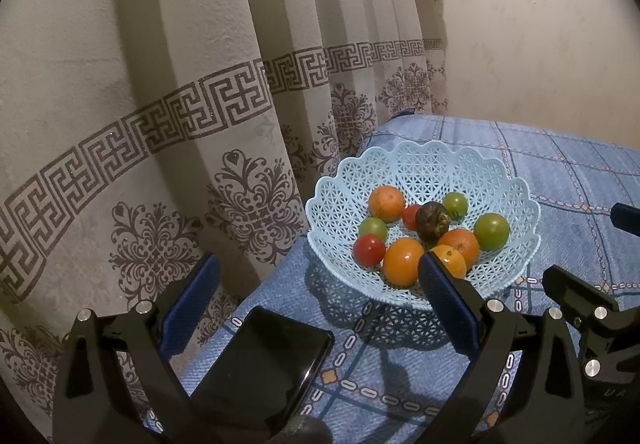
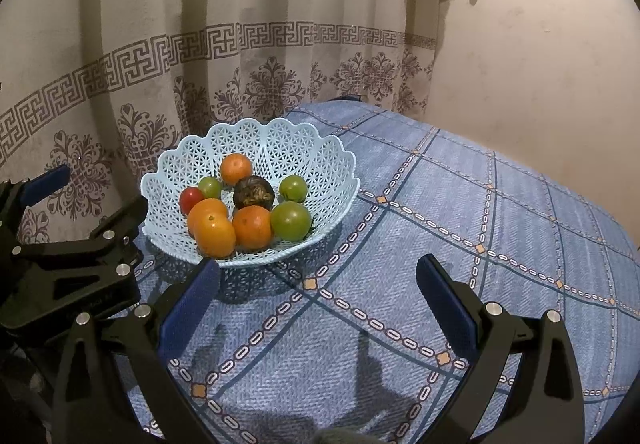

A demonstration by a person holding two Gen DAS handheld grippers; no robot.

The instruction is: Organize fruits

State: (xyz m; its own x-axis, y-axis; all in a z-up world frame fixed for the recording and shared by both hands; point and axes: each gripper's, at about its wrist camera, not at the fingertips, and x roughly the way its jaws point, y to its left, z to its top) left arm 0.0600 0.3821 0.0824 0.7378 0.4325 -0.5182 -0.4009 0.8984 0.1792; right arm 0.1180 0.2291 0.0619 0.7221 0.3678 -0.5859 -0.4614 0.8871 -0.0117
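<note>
Left wrist view shows a light blue basket (image 1: 424,179) sitting on a blue cloth (image 1: 560,171). All the fruit is inside the basket: orange ones (image 1: 386,203), green ones (image 1: 491,230), red ones (image 1: 368,250) and one dark brown fruit (image 1: 432,220) in the middle, maybe a bad one, it is hard to tell. The left gripper (image 1: 316,284) is spread wide with nothing in it, just in front of the basket. A black phone (image 1: 264,368) lies under it. The right gripper (image 2: 320,276) also gapes wide and bare, near the basket's front edge.
</note>
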